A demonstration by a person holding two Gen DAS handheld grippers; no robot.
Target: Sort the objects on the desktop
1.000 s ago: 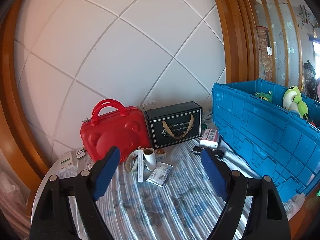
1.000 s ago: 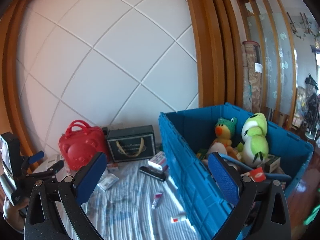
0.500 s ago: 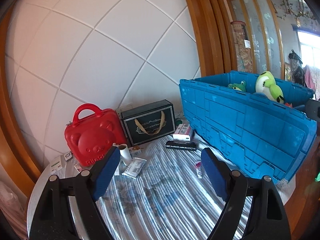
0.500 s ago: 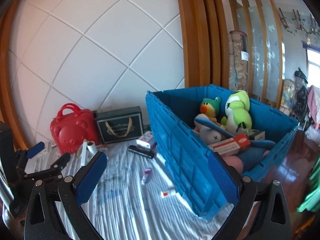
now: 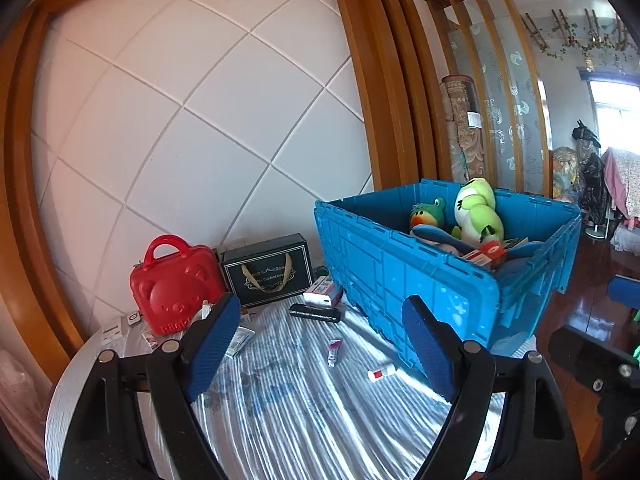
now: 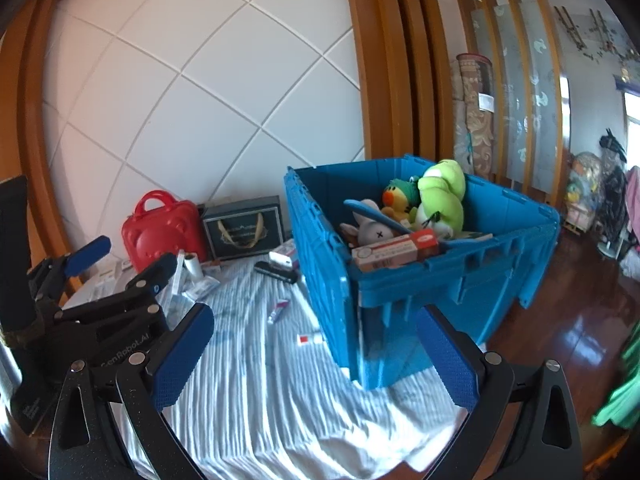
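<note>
My left gripper (image 5: pixel 320 346) hangs open and empty above the striped cloth (image 5: pixel 288 408). Small items lie ahead of it: a pink tube (image 5: pixel 334 350), a red-and-white tube (image 5: pixel 381 371), a black case (image 5: pixel 316 314) and a white-pink box (image 5: pixel 322 294). The blue crate (image 5: pixel 420 280) stands to the right and holds a green frog plush (image 5: pixel 478 212) and other toys. My right gripper (image 6: pixel 316 360) is also open and empty, facing the crate's near corner (image 6: pixel 352 320). A red-and-white carton (image 6: pixel 396 252) lies on top inside the crate. The left gripper (image 6: pixel 128 264) shows at the left of the right wrist view.
A red bear-shaped case (image 5: pixel 176 284) and a black gift box (image 5: pixel 268 272) stand against the white panelled wall. Papers, a white roll (image 6: pixel 194 266) and packets lie in front of them. Wooden floor (image 6: pixel 560 320) lies beyond the crate on the right.
Both grippers have drawn back and shifted sideways, so the table items look smaller and more of the crate is in view. Both stayed open and empty.
</note>
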